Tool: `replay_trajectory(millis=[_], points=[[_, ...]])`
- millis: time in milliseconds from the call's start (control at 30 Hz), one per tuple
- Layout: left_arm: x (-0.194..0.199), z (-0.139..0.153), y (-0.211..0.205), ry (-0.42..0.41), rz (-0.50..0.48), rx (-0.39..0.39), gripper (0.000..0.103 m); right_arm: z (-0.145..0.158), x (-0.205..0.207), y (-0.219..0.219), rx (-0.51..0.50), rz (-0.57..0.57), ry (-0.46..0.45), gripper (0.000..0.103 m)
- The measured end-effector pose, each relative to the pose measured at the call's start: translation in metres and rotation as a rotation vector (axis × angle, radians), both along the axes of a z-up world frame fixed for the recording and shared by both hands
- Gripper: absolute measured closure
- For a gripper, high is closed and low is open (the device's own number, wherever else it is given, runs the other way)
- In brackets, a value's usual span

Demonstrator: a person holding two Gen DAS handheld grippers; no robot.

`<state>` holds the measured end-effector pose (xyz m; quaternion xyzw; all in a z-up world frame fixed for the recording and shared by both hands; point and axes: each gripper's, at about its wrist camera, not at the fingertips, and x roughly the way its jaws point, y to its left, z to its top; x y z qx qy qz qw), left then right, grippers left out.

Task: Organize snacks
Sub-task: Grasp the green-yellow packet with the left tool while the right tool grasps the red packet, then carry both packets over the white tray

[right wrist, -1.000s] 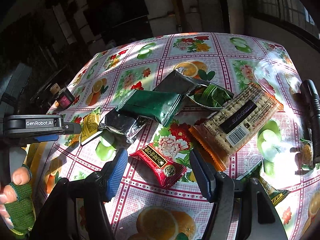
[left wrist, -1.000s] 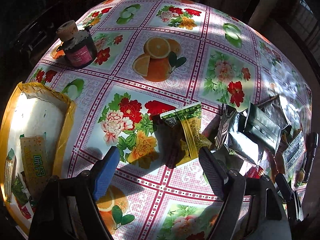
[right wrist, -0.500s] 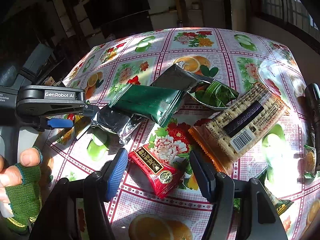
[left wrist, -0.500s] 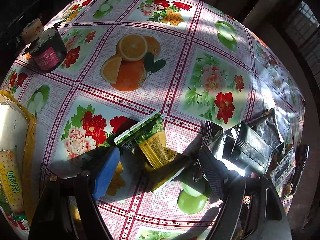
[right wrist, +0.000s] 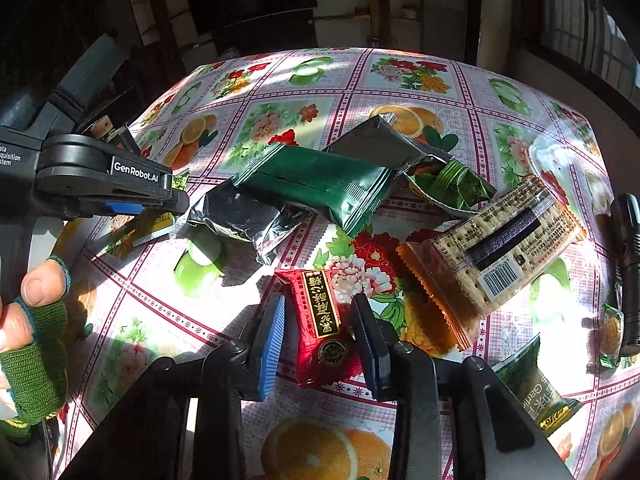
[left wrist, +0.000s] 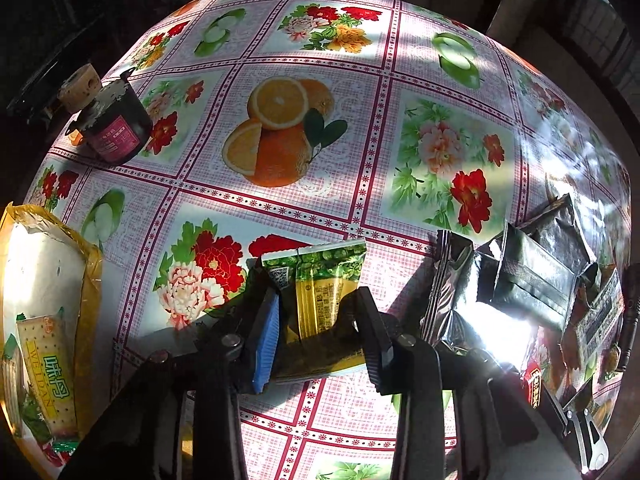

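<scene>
My left gripper is shut on a green and yellow snack packet, which stands up between the fingers above the flowered tablecloth. It also shows at the left of the right wrist view. My right gripper is shut on a small red snack packet that lies on the cloth. Behind it lie a dark green packet, a silver packet and a cracker pack.
A yellow bag holding a cracker pack lies at the left table edge. A dark jar with a cork stands far left. A black flashlight lies at the right. More silver packets lie right of the left gripper.
Both grippers have narrowed from wide open. The left closed on the green and yellow packet and raised it; the right moved forward and closed around the red packet.
</scene>
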<state>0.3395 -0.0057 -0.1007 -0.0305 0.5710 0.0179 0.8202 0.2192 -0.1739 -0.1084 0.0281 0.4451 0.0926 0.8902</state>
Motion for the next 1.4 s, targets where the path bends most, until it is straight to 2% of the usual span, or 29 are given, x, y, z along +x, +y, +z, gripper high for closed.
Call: replay_trajectory(millis=[133, 233, 333, 467, 533, 567, 600, 667, 767, 867, 933, 967, 1100, 1200, 1300, 1400], points=[[-0.036, 0.001, 0.007, -0.001, -0.049, 0.014, 0.069, 0.0, -0.012, 0.004, 0.027, 0.011, 0.008, 0.079], [-0.066, 0.002, 0.016, 0.004, -0.076, 0.017, 0.069, 0.001, -0.024, 0.003, 0.087, 0.01, 0.013, 0.081], [-0.098, 0.013, 0.024, -0.027, -0.105, 0.026, 0.069, 0.006, -0.038, 0.002, 0.131, 0.003, 0.003, 0.081], [-0.143, 0.031, 0.034, -0.093, -0.133, 0.068, 0.069, 0.016, -0.063, -0.001, 0.242, -0.008, -0.022, 0.082], [-0.161, 0.035, 0.041, -0.107, -0.147, 0.085, 0.069, 0.019, -0.075, 0.002, 0.258, -0.01, -0.029, 0.083], [-0.169, 0.036, 0.044, -0.104, -0.148, 0.089, 0.069, 0.02, -0.081, 0.005, 0.258, -0.001, -0.03, 0.086], [-0.178, 0.036, 0.049, -0.101, -0.149, 0.084, 0.069, 0.019, -0.086, 0.007, 0.257, 0.007, -0.027, 0.098], [-0.189, 0.035, 0.06, -0.095, -0.149, 0.083, 0.069, 0.018, -0.094, 0.014, 0.254, 0.026, -0.013, 0.098], [-0.202, 0.036, 0.069, -0.092, -0.137, 0.071, 0.069, 0.011, -0.102, 0.03, 0.144, 0.05, 0.013, 0.097], [-0.211, 0.039, 0.073, -0.099, -0.133, 0.075, 0.069, 0.01, -0.107, 0.031, 0.161, 0.056, 0.024, 0.089], [-0.216, 0.04, 0.076, -0.1, -0.139, 0.07, 0.069, 0.009, -0.109, 0.034, 0.116, 0.065, 0.024, 0.074], [-0.218, 0.041, 0.076, -0.103, -0.141, 0.073, 0.069, 0.009, -0.111, 0.035, 0.115, 0.068, 0.025, 0.07], [-0.223, 0.042, 0.079, -0.105, -0.134, 0.073, 0.069, -0.001, -0.114, 0.044, 0.045, 0.089, 0.045, 0.068], [-0.23, 0.043, 0.078, -0.118, -0.138, 0.091, 0.069, 0.0, -0.118, 0.051, 0.001, 0.097, 0.026, 0.077], [-0.238, 0.047, 0.078, -0.138, -0.141, 0.105, 0.069, 0.007, -0.125, 0.051, 0.051, 0.09, 0.004, 0.084], [-0.244, 0.049, 0.081, -0.15, -0.135, 0.115, 0.069, 0.016, -0.133, 0.054, 0.112, 0.093, -0.018, 0.084]])
